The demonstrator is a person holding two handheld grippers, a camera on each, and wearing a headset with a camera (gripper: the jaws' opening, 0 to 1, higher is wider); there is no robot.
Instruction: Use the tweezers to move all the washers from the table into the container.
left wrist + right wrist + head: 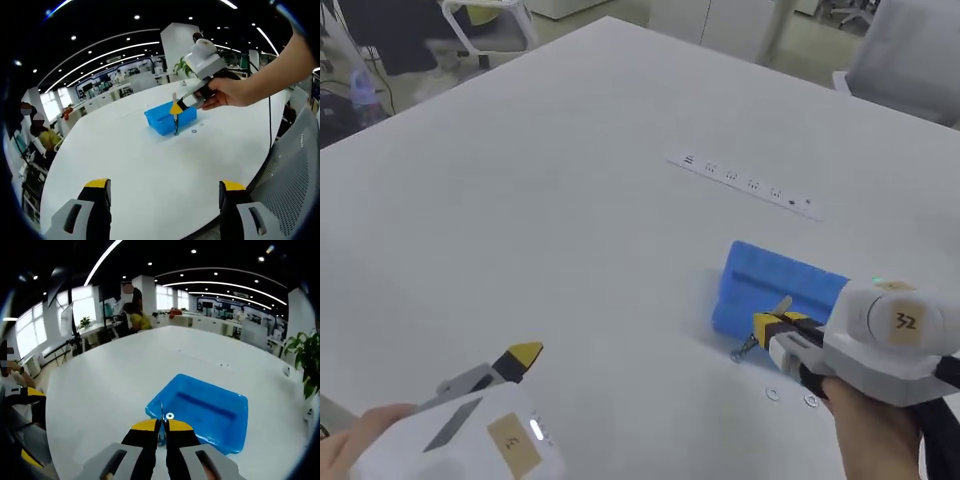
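**Tweezers at the container's near edge**

The right gripper (775, 325) is clamped on the tweezers (161, 412). Their tips are at the near edge of the blue container (790, 280), with a washer (170, 415) just beside them. Two more washers (773, 394) lie on the bench (570, 200) nearby. The left gripper (165, 186) is wide open and empty, well apart.

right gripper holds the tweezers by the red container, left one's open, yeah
Not red: the container is blue, as the right gripper view shows. The right gripper does hold the tweezers by the container's edge, and the left gripper is open.
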